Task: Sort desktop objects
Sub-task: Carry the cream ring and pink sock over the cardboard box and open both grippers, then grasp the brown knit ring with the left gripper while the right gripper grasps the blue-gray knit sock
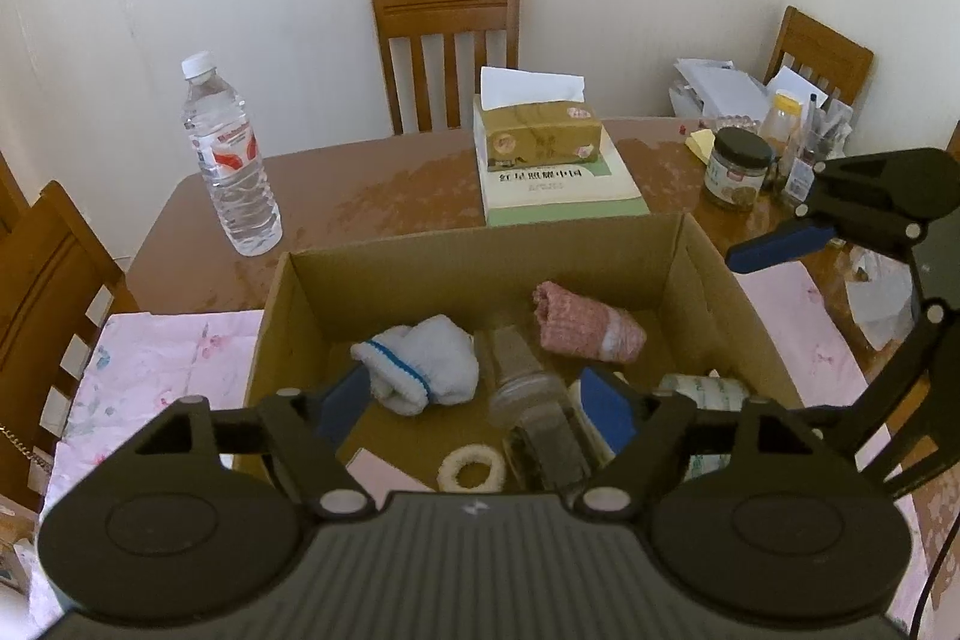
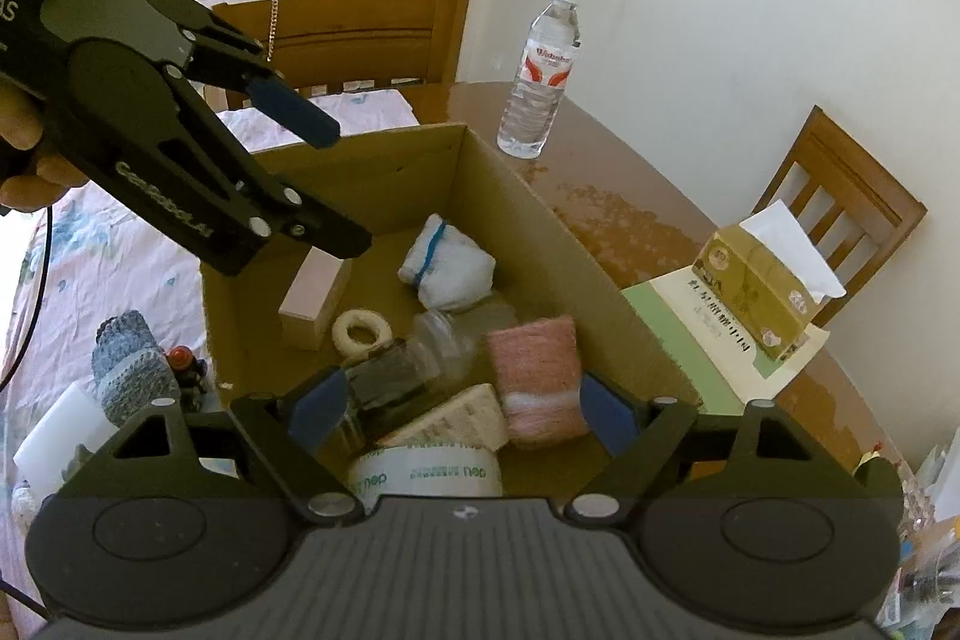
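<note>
Over the cardboard box (image 1: 690, 244) on a brown dining table (image 1: 372, 196), I hover with both grippers released and holding nothing: my left gripper (image 1: 474, 406) hangs above the box's near side, jaws spread wide, and my right gripper (image 2: 462, 415) does the same from the other side, its blue pads apart. Already in the box lie a white sock (image 1: 420, 361), a pink sock (image 1: 588, 322), a clear jar (image 1: 528, 400) on its side, a white ring (image 1: 471, 469), a pink block (image 2: 315, 298), a tape roll (image 2: 426, 472) and a white packet (image 2: 462, 415), so most of the sorting looks done. Left outside, by my judgement, are a grey sock (image 2: 129, 364) just beside the box's wall on the pink cloth (image 1: 150, 358), with a small red-topped item (image 2: 180, 358) near it that I cannot identify. A water bottle (image 1: 231, 160), a tissue box (image 1: 537, 133) resting on a book (image 1: 564, 196), and a dark-lidded jar (image 1: 738, 169) stand beyond; whether they belong in the box I cannot tell
</note>
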Demonstrator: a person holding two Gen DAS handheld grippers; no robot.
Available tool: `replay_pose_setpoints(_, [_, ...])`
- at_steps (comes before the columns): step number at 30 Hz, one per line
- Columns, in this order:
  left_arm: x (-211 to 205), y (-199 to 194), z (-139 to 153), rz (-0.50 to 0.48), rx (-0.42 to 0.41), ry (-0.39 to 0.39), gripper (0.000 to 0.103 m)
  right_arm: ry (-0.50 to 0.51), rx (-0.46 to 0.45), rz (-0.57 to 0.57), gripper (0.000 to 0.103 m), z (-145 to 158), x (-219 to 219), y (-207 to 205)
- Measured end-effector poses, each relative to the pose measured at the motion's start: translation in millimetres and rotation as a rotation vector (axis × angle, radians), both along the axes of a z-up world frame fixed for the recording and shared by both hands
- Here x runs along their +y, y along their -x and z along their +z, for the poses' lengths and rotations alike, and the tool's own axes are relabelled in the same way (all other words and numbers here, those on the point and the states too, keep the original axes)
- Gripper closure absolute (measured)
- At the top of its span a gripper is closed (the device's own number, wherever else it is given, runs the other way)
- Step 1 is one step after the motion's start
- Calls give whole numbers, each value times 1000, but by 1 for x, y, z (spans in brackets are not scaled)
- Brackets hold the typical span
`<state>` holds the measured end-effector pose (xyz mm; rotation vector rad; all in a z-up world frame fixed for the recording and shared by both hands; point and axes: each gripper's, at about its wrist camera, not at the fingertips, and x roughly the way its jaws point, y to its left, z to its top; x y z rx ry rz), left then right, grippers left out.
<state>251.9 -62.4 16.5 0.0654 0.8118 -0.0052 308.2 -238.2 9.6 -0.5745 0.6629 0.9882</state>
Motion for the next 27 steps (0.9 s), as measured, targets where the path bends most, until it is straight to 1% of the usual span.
replay_pose_setpoints(7, [5, 23, 9, 4, 6, -25, 24, -2, 2, 24, 15, 1, 0, 13])
replay_pose_setpoints(12, [8, 45, 12, 30, 4, -52, 24, -14, -4, 55, 15, 4, 1, 29])
replay_pose_setpoints(17, [13, 70, 14, 57, -1, -43, 23, -14, -1, 79, 15, 7, 3, 48])
replay_pose_setpoints(23, [18, 96, 8, 27, 6, -51, 23, -10, 4, 94, 15, 8, 7, 73])
replay_pose_setpoints(27, [21, 113, -1, 16, 15, -73, 23, -11, 10, 99, 15, 9, 7, 92])
